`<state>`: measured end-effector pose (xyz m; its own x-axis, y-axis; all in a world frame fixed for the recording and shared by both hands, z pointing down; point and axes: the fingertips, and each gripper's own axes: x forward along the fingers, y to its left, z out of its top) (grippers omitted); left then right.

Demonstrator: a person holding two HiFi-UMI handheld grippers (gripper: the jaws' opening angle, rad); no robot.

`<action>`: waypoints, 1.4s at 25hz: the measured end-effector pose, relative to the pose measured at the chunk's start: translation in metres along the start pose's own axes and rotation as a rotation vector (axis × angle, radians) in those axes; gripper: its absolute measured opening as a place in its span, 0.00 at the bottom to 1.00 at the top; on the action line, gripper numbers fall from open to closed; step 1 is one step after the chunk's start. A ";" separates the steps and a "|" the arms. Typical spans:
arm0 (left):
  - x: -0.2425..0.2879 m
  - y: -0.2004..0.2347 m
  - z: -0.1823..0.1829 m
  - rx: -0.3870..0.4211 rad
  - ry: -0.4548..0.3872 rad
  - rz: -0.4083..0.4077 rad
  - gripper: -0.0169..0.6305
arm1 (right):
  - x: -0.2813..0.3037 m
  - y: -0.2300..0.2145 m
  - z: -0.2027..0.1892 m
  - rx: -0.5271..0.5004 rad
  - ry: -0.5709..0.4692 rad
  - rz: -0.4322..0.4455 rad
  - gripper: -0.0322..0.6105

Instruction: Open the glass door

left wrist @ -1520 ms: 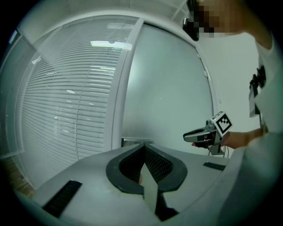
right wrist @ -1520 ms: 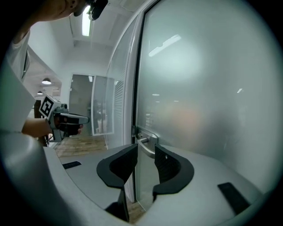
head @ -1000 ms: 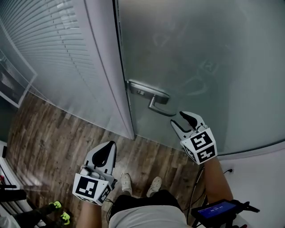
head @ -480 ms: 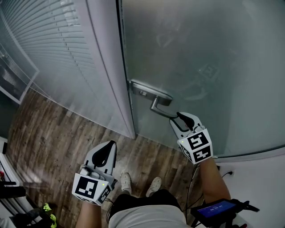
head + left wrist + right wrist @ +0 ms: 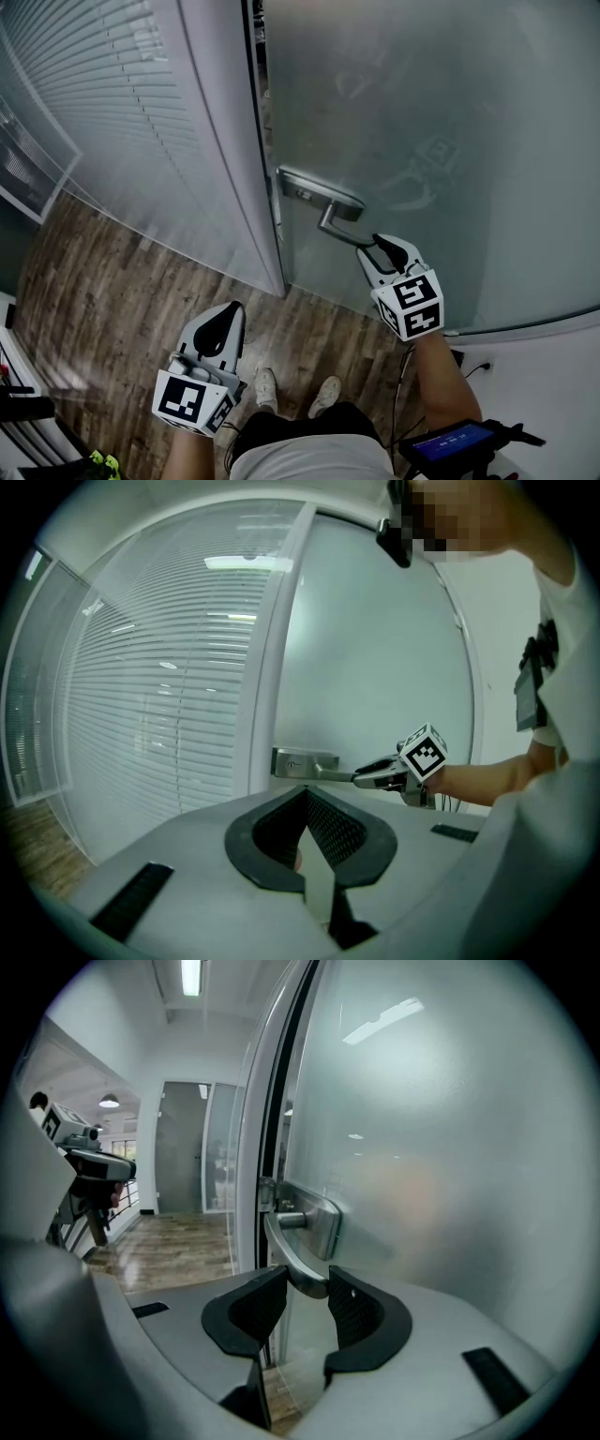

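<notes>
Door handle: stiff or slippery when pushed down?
The door handle looks like solid metal, so it is probably rigid, pivoting rather than flexing. Its smooth, curved finish may be slippery near the tip. Pulling it will likely meet some weight: the glass door is a large frosted pane.

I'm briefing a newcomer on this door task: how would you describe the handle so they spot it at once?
Start at the big frosted glass door that fills the right of the head view, beside the window blinds. On its left edge sits the handle: a silver plate with a bent lever, the only metal fitting on the plain glass.
</notes>
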<state>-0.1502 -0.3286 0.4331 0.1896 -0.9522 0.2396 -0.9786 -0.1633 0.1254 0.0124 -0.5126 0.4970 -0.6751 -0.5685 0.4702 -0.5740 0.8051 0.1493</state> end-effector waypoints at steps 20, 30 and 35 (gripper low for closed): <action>-0.020 0.004 0.019 -0.007 -0.027 0.023 0.03 | 0.026 -0.049 0.031 0.035 -0.011 -0.113 0.26; -0.020 -0.007 0.017 -0.007 -0.025 0.036 0.03 | 0.035 -0.088 0.031 0.062 -0.023 -0.155 0.26; -0.022 -0.003 0.001 -0.007 -0.027 0.045 0.02 | 0.049 -0.101 0.019 0.098 -0.042 -0.181 0.26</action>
<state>-0.1520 -0.3071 0.4267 0.1433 -0.9651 0.2190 -0.9855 -0.1188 0.1214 0.0283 -0.6251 0.4886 -0.5747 -0.7106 0.4060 -0.7285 0.6702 0.1419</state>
